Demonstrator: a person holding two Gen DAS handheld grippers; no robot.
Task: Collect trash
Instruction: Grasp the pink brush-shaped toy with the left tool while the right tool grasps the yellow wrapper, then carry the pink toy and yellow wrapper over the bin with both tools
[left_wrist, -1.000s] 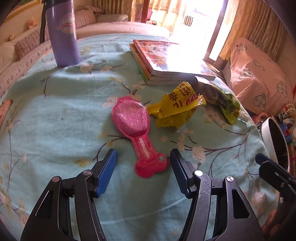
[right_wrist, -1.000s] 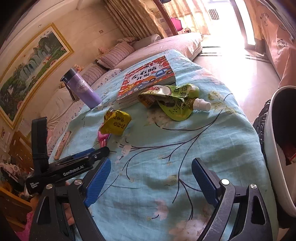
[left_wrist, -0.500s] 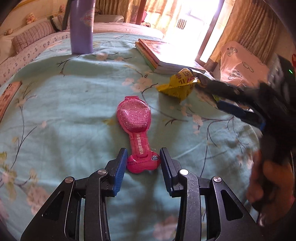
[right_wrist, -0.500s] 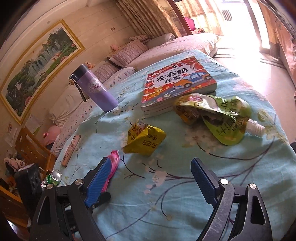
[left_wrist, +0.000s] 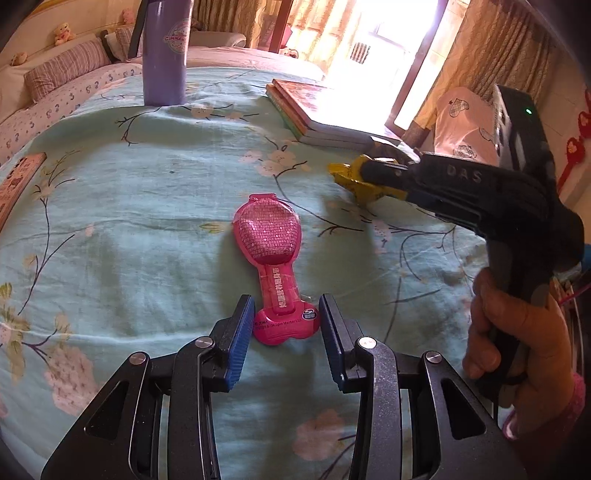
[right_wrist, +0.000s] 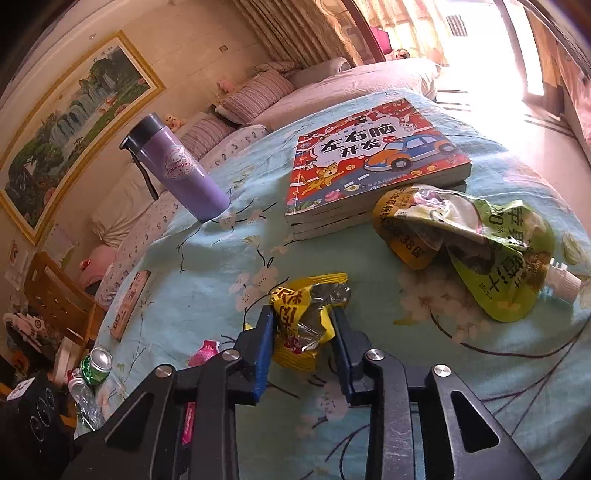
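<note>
A pink spoon-shaped plastic package (left_wrist: 271, 258) lies flat on the blue floral tablecloth (left_wrist: 129, 221). My left gripper (left_wrist: 286, 319) straddles its near end, jaws close to both sides without visibly pressing it. A crumpled yellow snack wrapper (right_wrist: 304, 325) sits between the jaws of my right gripper (right_wrist: 301, 334), which are closed in against it. The wrapper (left_wrist: 360, 181) and right gripper also show in the left wrist view. A green and yellow drink pouch (right_wrist: 480, 254) lies to the right.
A purple bottle (right_wrist: 181, 173) stands at the far left of the table. A stack of books (right_wrist: 369, 162) lies at the back. A wooden strip (right_wrist: 131, 299) lies near the left edge. Cans (right_wrist: 96, 363) sit below the table's left side.
My right gripper has moved forward over the yellow wrapper and closed on it. My left gripper has narrowed around the pink package's near end.
</note>
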